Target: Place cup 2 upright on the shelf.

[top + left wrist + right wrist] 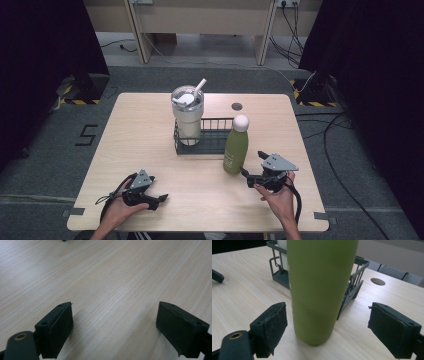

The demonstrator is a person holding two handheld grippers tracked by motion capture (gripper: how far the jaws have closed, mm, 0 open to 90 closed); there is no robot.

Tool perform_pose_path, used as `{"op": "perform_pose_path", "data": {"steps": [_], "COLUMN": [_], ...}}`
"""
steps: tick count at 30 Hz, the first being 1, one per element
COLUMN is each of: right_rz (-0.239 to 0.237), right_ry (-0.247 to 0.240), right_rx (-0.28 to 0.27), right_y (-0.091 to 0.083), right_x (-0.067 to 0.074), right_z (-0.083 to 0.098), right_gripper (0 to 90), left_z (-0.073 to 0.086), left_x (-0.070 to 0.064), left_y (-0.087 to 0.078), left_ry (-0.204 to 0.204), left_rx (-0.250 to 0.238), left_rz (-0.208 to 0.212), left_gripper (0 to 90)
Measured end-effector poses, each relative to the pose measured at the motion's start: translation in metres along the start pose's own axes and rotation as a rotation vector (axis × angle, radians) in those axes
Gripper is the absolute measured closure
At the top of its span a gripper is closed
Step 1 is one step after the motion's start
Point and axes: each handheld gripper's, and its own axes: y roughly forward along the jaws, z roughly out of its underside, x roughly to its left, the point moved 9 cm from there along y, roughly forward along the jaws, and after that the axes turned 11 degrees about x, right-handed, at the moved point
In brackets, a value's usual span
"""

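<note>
A green bottle with a white cap stands upright on the wooden table, just in front of a dark wire basket. A steel tumbler with a lid and white straw stands in the basket's left end. My right gripper sits just right of the bottle, open. In the right gripper view the bottle stands between the pads with a gap on each side. My left gripper rests near the front left edge, open over bare wood.
The basket is right behind the bottle, with its right half free. A round cable hole lies near the table's far edge. Dark curtains flank the table, and cables run over the floor at the right.
</note>
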Motion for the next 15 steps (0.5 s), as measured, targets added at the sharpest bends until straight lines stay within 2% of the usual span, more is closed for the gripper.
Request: {"op": "perform_pose_path", "data": {"steps": [3,15], "right_rz": [-0.015,-0.028], "right_ry": [0.009,0.015], "right_rx": [-0.019,-0.020], "right_y": [0.002,0.013], "right_x": [0.000,0.001], "right_z": [-0.004,-0.008], "right_gripper": [15.4,15.4], "left_z": [0.000,0.000], "left_x": [0.000,0.000], "left_y": [0.000,0.000], "left_ry": [0.001,0.001], "left_rx": [0.002,0.001], "left_rz": [-0.002,-0.003], "left_gripper": [13.5,13.5]}}
